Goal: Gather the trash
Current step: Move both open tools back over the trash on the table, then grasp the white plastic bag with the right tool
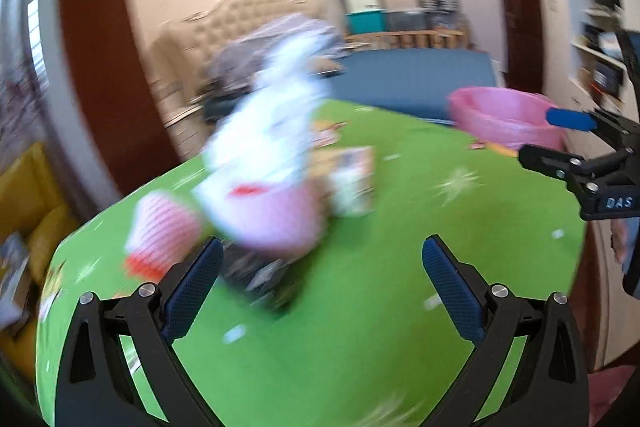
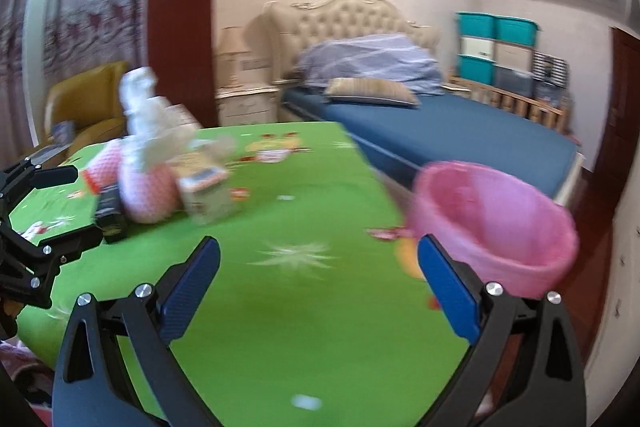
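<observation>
Both hand-held grippers hang over a table (image 2: 320, 187) with a bright green cloth. The left hand-held gripper (image 1: 322, 267) has its blue fingers spread wide and holds nothing. The right hand-held gripper (image 2: 319, 263) is just as wide open and empty too.

The trash sits in a little heap on the left part of the table, just past the left one's fingers. There is a pink bag stuffed with white tissue (image 1: 276, 163), a pink and white striped packet (image 1: 160, 239) touching its left side, a small dark box (image 1: 260, 275) in front, and a pale carton (image 1: 352, 183) at its right. The heap is blurry, so what the carton is I can only guess.

A pink bin (image 2: 496, 227) stands at the table's right edge, well apart from the heap. A bed (image 2: 440, 131) with a blue sheet is behind.
</observation>
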